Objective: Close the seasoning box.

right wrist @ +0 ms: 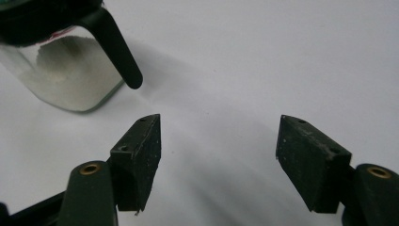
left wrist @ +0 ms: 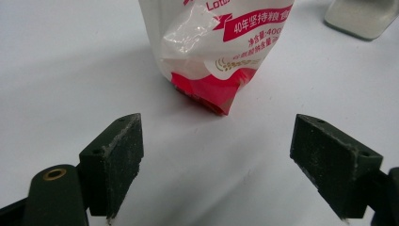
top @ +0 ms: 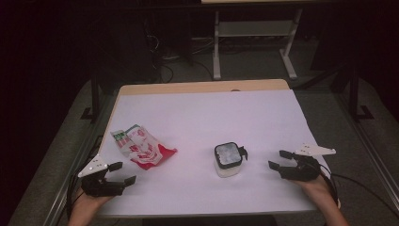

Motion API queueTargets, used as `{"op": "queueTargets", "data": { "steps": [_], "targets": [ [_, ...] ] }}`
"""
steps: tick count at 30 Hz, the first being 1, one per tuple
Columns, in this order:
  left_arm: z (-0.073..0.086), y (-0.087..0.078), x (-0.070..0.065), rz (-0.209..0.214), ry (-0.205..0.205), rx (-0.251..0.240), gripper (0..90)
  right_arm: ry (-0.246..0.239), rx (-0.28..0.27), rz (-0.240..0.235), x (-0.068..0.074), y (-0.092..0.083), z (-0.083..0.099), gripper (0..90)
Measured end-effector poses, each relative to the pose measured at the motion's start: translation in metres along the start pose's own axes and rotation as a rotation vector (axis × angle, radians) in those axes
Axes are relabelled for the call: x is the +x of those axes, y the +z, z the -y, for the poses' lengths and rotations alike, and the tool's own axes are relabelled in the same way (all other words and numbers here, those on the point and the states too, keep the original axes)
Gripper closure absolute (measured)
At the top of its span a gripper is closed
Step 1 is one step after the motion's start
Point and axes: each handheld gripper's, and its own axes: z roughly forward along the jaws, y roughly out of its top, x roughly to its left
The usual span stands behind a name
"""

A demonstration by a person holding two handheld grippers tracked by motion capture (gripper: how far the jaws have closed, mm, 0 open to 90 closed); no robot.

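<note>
A person is sitting at the table [top: 202,101], which is lying under a white sheet, and is holding a gripper in each hand. The left gripper [top: 123,173] is resting at about 8 o'clock on the table, its jaws standing wide with nothing between them, and it is pointing at the bag [top: 142,146], a crumpled red and white packet lying just beyond the jaws at 9 o'clock. The right gripper [top: 280,159] is sitting at 4 o'clock, jaws also gaping wide and empty. The jar [top: 228,160], a clear square thing with a dark lid and a black latch hanging at its side, is standing upright near the middle, close to the right gripper but not touching it.
</note>
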Motion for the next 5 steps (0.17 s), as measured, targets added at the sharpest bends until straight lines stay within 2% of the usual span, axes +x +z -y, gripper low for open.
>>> {"op": "queueTargets", "data": {
  "steps": [5],
  "targets": [
    [-0.0008, 0.0007, 0.0001, 0.003, 0.010, 0.010, 17.6, 0.004, -0.002, 0.001, 0.0002, -0.0013, 0.0001, 31.1]
  ]
}}
